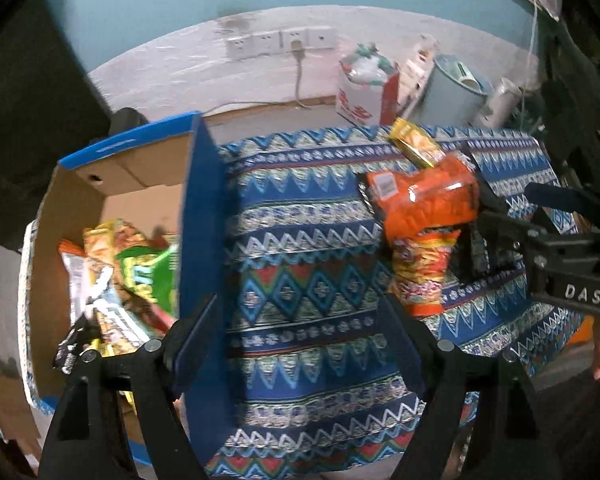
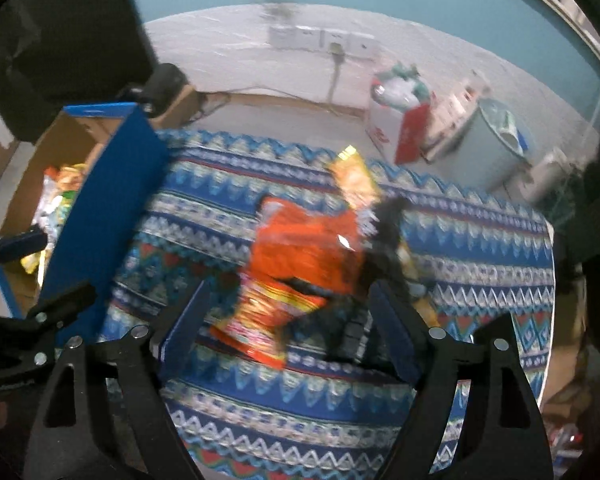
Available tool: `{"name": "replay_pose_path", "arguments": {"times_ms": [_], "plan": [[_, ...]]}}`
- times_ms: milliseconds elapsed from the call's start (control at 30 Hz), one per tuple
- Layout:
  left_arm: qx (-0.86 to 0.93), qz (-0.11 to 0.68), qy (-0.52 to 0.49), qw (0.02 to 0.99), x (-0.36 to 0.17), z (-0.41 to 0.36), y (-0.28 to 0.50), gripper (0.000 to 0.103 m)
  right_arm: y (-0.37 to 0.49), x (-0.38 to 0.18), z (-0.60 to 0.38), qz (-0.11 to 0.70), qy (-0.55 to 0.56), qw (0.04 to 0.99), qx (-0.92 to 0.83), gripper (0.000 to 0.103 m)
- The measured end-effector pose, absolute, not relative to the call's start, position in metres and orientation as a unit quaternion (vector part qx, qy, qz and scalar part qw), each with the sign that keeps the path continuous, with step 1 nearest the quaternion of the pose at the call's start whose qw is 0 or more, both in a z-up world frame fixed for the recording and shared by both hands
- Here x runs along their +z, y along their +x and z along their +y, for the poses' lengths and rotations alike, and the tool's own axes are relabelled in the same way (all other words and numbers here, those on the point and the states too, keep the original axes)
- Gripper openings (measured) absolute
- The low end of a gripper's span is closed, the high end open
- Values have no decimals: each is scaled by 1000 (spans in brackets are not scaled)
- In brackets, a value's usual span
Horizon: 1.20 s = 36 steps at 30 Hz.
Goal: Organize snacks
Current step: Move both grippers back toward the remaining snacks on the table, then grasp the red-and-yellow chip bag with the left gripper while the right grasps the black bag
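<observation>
A blue-edged cardboard box (image 1: 204, 184) at the left holds several snack packets (image 1: 112, 272); it also shows in the right wrist view (image 2: 100, 208). A pile of snacks lies on the patterned cloth: an orange packet (image 1: 424, 204) on top, a yellow-red packet (image 1: 420, 276) under it, a yellow packet (image 1: 416, 142) behind. My left gripper (image 1: 300, 320) is open and empty, by the box wall. My right gripper (image 2: 288, 308) is open, its fingers either side of the blurred pile's near end (image 2: 268, 320); it touches nothing that I can see. It also shows in the left wrist view (image 1: 500, 220).
The patterned cloth (image 1: 308, 360) covers a small table with edges near the front and right. Behind it on the floor stand a white and red carton (image 1: 360, 96), a pale bin (image 1: 456, 92) and a wall socket strip with a cable (image 1: 284, 44).
</observation>
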<state>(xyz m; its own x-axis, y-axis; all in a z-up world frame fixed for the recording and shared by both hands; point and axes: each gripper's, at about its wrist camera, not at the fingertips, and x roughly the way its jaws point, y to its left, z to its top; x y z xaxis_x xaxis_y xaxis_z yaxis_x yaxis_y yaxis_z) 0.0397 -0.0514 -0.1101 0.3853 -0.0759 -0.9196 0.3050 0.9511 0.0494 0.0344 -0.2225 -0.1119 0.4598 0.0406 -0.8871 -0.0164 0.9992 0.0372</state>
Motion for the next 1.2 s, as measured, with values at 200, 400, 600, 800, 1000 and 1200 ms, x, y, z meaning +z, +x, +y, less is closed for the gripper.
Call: {"name": "replay_pose_path", "arguments": {"times_ms": [200, 400, 600, 800, 1000, 1200], "plan": [[-131, 556, 110, 813, -126, -76, 43, 84, 33, -138, -251, 543, 16, 840, -13, 81], [-135, 576, 111, 799, -147, -91, 49, 86, 37, -172, -271, 571, 21, 820, -39, 81], [-137, 586, 117, 790, -164, -102, 56, 86, 43, -196, -281, 590, 32, 805, -49, 81], [-140, 599, 123, 779, -183, -115, 61, 86, 51, -216, -275, 602, 14, 797, -47, 81], [-155, 614, 117, 765, -195, -128, 61, 86, 54, -231, -271, 603, -16, 795, -65, 81], [-150, 626, 105, 758, -207, -137, 66, 86, 50, -234, -262, 589, -67, 802, -77, 73]]}}
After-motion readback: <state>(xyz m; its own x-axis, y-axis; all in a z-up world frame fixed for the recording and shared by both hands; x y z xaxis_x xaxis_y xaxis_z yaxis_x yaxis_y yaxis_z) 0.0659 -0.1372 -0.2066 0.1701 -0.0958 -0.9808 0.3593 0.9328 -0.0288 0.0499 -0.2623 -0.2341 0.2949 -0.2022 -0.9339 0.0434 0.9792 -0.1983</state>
